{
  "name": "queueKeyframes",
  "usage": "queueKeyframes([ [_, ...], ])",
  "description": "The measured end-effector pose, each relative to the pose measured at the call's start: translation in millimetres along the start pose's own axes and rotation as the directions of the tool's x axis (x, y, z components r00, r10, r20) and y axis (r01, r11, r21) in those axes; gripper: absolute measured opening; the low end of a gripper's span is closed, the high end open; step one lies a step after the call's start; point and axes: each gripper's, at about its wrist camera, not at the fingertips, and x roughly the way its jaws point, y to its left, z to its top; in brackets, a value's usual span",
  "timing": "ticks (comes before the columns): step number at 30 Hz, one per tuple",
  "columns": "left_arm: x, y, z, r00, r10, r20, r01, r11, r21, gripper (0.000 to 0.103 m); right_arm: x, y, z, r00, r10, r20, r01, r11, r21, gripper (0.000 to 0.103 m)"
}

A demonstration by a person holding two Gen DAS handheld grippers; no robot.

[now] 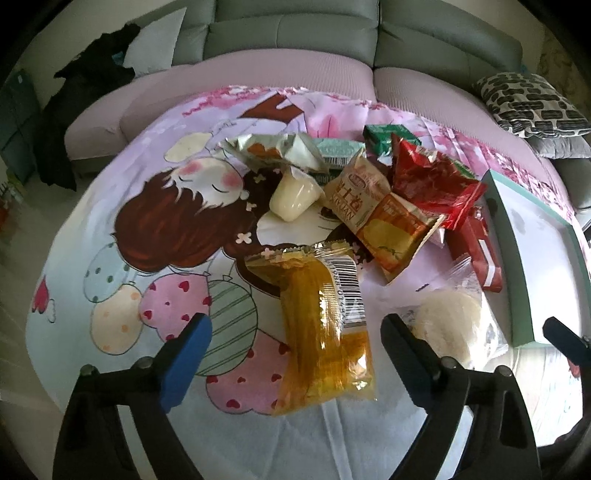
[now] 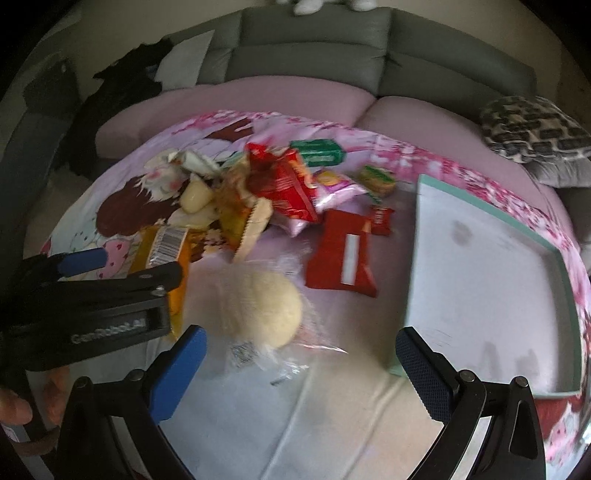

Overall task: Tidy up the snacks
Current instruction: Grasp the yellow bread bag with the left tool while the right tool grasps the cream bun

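A yellow see-through packet lies on the cartoon-print cloth between the fingers of my left gripper, which is open with its pads off the wrapper. In the right wrist view the left gripper straddles the same yellow packet. My right gripper is open, just short of a round pale bun in clear wrap, also seen as the bun. A mixed snack pile lies beyond. A white tray with a teal rim sits to the right.
The pile holds a red packet, a red box, a green box and a jelly cup. A grey sofa stands behind, with a patterned cushion at right and dark clothing at left.
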Motion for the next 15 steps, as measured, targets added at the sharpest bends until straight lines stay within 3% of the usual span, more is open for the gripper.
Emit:
queueKeyframes([
  [4, 8.3, 0.7, 1.2, 1.0, -0.008, -0.009, 0.008, 1.0, -0.007, 0.091, 14.7, 4.6, 3.5, 1.0, 0.003, -0.021, -0.003, 1.0, -0.017, 0.102],
  [9, 16.2, 0.8, 2.2, 0.999, -0.031, -0.025, 0.03, 0.999, -0.014, 0.078, 25.0, 7.9, 6.8, 1.0, -0.002, -0.025, 0.001, 1.0, -0.029, 0.1],
  [15, 18.5, 1.9, 2.9, 0.999, -0.046, -0.028, 0.046, 0.999, -0.028, 0.072, 32.1, 8.2, 8.4, 0.999, -0.003, -0.034, 0.002, 1.0, -0.027, 0.09],
])
